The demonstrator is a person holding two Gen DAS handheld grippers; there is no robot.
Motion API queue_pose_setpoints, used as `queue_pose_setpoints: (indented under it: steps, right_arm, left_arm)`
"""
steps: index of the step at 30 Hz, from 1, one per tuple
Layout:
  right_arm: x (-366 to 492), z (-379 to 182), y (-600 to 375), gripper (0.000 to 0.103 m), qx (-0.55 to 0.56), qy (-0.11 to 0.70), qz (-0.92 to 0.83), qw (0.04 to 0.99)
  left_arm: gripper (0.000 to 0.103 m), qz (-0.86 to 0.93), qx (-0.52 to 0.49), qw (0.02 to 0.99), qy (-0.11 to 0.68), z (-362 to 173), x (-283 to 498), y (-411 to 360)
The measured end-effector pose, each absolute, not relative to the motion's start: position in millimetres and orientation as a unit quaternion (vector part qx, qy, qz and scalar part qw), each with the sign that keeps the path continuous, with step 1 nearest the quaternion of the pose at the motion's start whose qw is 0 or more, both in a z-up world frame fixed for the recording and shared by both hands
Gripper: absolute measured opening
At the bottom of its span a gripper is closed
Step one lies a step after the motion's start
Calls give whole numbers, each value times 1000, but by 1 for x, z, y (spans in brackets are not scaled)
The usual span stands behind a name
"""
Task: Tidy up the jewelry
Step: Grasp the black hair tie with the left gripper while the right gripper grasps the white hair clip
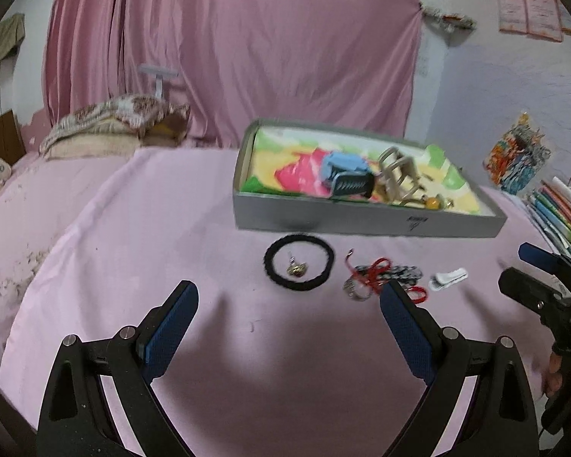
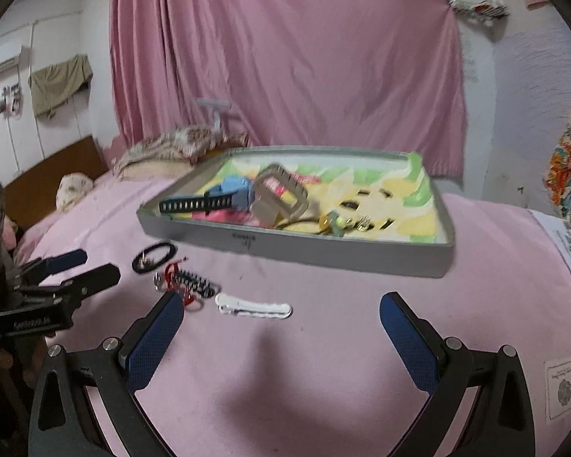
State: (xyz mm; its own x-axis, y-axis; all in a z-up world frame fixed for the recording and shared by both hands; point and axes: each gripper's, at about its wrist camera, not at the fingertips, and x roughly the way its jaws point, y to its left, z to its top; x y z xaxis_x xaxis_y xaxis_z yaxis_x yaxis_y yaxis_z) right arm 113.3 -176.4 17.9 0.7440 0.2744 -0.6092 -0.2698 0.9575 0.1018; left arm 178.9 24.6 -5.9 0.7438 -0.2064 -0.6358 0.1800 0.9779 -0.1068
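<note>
- Here, both tools hover low over the pink bedsheet (image 1: 133, 228), and neither carries anything: the left gripper (image 1: 289, 304) has its fingers spread wide, and so does the right gripper (image 2: 281, 312).
- The loose pieces lie in a row on the sheet in front of the grey box (image 1: 361, 224): a black hair band (image 1: 274, 278) with a small gold earring (image 1: 297, 269) inside its ring, then a red cord (image 1: 377, 268) tangled with a ring (image 1: 356, 291) and a dark beaded bracelet (image 1: 407, 272), then a white hair clip (image 2: 253, 309).
- The box already holds a blue claw clip (image 2: 234, 190), a beige claw clip (image 2: 285, 194) and some small trinkets.
- Everything looks light. I'd expect the band to be soft and floppy, best pinched across its cord at one point.
- The earring is tiny and hard; it may sink into the sheet or slip out, so a pinch from straight above seems wise.
- The tangle would likely lift as one clump.
- The white clip looks stiff and flat, and is best gripped across its narrow middle.
</note>
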Motion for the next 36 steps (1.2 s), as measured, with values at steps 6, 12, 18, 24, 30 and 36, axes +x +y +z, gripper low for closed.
queue_pose_setpoints:
  steps: [6, 12, 18, 24, 30, 36]
  right_arm:
    - [130, 8, -168, 88, -3, 375, 171, 911]
    - [145, -1, -157, 76, -12, 409, 198, 891]
    - [152, -5, -151, 63, -17, 429, 210, 879]
    - [152, -5, -147, 50, -30, 428, 214, 877]
    - [147, -5, -144, 37, -39, 424, 216, 879]
    - [145, -5, -144, 25, -47, 421, 218, 879]
  left_arm:
    - [91, -110, -13, 918, 381, -13, 198, 28]
    - [73, -121, -20, 906, 406, -19, 215, 31]
    - [60, -128, -15, 902, 412, -21, 227, 30]
    - [46, -132, 5, 903, 408, -23, 231, 23]
    - [25, -139, 3, 903, 407, -24, 229, 21]
    - [15, -141, -14, 901, 410, -24, 223, 23]
